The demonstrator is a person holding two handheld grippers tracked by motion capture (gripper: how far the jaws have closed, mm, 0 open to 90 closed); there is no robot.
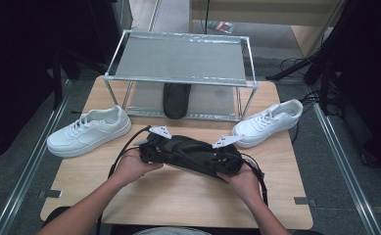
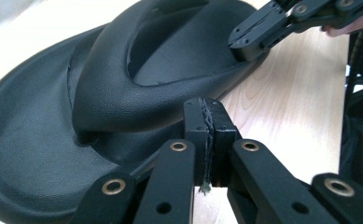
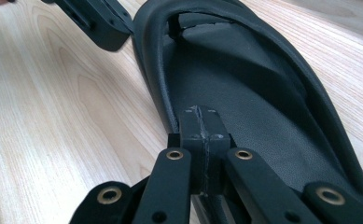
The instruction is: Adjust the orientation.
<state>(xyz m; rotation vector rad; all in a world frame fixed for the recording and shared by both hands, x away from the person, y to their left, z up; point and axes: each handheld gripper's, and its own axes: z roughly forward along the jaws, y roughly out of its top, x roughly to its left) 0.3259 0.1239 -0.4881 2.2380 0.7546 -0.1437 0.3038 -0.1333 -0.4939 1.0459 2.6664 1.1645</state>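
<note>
While the black slipper (image 1: 190, 154) lies near the middle of the table (image 1: 178, 196), toward its front edge, it is gripped at both ends. At the left, the left claw (image 2: 208, 119) is pinched tight on the slipper's edge, jaws pressed together. At the right, the right claw (image 3: 201, 126) is clamped likewise on the rim. For a clean lift, both ends should be raised together and kept level, since thin rim grips may slip. A clear path should be kept between the 2 white sneakers (image 1: 87, 129) and toward the rack (image 1: 178, 63) at the far edge, where a matching slipper (image 1: 176, 100) rests.
</note>
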